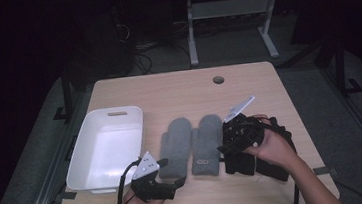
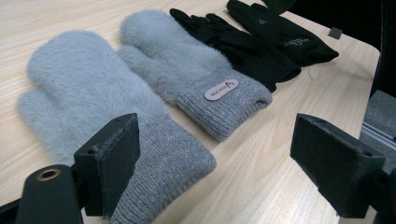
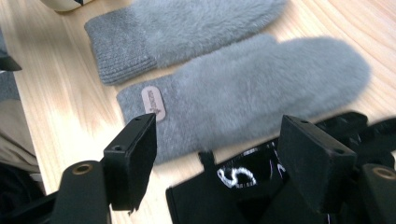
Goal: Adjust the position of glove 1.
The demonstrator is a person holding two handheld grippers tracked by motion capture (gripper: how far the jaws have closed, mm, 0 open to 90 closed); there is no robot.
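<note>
One high overview — two close gripper views sharing grey mittens [image 1: 191, 144].

Wooden table [image 1: 178, 89] with white bin [image 1: 104, 148], grey mittens [image 1: 190, 141], black gloves [image 1: 270, 166].

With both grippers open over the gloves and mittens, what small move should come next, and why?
Probably lower the right gripper onto the black glove and close: its jaws stand open right above that glove, nothing held, and the white bin waits at the left.
</note>
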